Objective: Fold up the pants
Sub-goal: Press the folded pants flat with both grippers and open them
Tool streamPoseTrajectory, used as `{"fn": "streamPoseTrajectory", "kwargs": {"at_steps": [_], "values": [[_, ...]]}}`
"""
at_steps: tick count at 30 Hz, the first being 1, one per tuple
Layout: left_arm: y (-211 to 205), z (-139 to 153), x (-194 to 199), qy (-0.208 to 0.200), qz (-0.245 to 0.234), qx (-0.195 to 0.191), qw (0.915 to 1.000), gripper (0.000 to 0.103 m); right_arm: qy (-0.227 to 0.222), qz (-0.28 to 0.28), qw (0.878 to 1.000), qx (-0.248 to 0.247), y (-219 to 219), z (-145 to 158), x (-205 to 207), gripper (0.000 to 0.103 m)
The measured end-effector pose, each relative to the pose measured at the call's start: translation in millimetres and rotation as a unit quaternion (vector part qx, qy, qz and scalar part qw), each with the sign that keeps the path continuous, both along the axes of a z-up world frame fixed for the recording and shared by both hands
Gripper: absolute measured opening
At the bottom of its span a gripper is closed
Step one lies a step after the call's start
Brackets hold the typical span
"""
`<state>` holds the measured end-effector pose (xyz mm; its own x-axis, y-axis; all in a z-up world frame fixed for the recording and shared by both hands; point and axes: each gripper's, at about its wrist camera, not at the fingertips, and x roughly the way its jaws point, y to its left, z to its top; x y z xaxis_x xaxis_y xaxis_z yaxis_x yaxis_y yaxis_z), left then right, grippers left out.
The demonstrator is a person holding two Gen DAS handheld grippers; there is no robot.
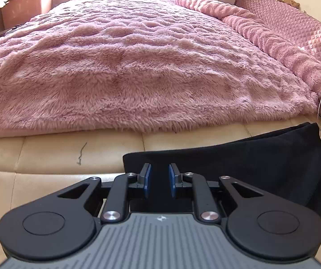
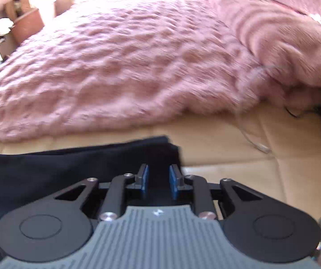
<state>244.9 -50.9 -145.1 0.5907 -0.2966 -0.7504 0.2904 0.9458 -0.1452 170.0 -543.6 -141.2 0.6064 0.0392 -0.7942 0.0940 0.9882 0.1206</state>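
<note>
We see the black pants [image 1: 250, 163] lying folded into a long band on the cream padded surface [image 1: 48, 154] at the foot of the bed, just in front of the fuzzy pink blanket [image 1: 138, 67]. In the left wrist view the band's long axis runs from about 9 o'clock, where its squared end sits just ahead of our left gripper [image 1: 159, 180], up toward 2 o'clock, where the layered edges stack near a white cable. In the right wrist view the same pants [image 2: 48, 170] run from 9 o'clock to roughly 1 o'clock, ending in a folded corner just above our right gripper [image 2: 158, 179].

Our left gripper's blue pads stand a narrow way apart, with dark cloth showing behind the gap; we cannot tell whether they pinch any of it. Our right gripper's pads are likewise narrowly parted over the pants' far end, and they do not appear to press on the fabric. The right view is blurred. A quilted pink cover [image 1: 294, 27] lies at 1 o'clock beyond the blanket.
</note>
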Motion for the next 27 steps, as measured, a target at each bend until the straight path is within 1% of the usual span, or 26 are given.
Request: {"fn": "streamPoseTrajectory", "kwargs": {"at_steps": [1, 2, 4, 5, 7, 8, 12, 15, 17, 18, 19, 21, 23, 27], "values": [[-5, -4, 5, -0.001, -0.001, 0.004, 1.0000, 0.019, -0.006, 0.017, 1.000, -0.007, 11, -2, 4, 0.015], [-8, -8, 9, -0.001, 0.001, 0.011, 0.9999, 0.019, -0.006, 0.022, 1.000, -0.014, 19, -7, 9, 0.015], [-10, -16, 14, 0.004, 0.012, 0.019, 0.9997, 0.016, -0.006, 0.014, 1.000, -0.009, 24, -19, 22, 0.012], [-9, -19, 17, 0.006, 0.019, 0.020, 0.9996, 0.014, -0.001, 0.006, 1.000, -0.004, 23, -26, 26, 0.006], [-5, -26, 22, 0.016, 0.031, 0.020, 0.9992, 0.009, 0.001, -0.002, 1.000, -0.013, 19, -38, 37, 0.000], [-4, -29, 24, 0.016, 0.032, 0.024, 0.9991, 0.006, 0.004, -0.005, 1.000, -0.013, 16, -43, 42, 0.000], [-7, -33, 30, 0.010, 0.030, 0.030, 0.9990, 0.006, -0.001, -0.026, 1.000, 0.017, 5, -52, 52, 0.000], [-6, -29, 31, 0.010, 0.034, 0.032, 0.9989, 0.006, -0.005, -0.035, 0.999, 0.006, 8, -49, 54, 0.000], [-1, -21, 23, -0.001, 0.042, 0.042, 0.9982, 0.006, -0.012, -0.041, 0.999, -0.031, 15, -40, 47, 0.000], [2, -16, 17, -0.005, 0.040, 0.040, 0.9984, 0.006, -0.019, -0.033, 0.998, -0.049, 18, -34, 37, 0.000], [5, -11, 11, -0.006, 0.036, 0.037, 0.9986, 0.007, -0.022, -0.022, 0.998, -0.050, 20, -29, 28, 0.000], [10, -4, -7, -0.003, 0.026, 0.025, 0.9993, 0.007, -0.028, -0.001, 0.999, -0.037, 25, -21, 8, 0.000], [12, 0, -29, 0.001, 0.010, 0.012, 0.9999, 0.007, -0.032, 0.016, 0.998, -0.046, 34, -17, -13, 0.001], [8, 2, -77, 0.007, -0.020, 0.012, 0.9997, 0.007, -0.029, 0.054, 0.996, -0.071, 55, -24, -46, 0.002]]}}
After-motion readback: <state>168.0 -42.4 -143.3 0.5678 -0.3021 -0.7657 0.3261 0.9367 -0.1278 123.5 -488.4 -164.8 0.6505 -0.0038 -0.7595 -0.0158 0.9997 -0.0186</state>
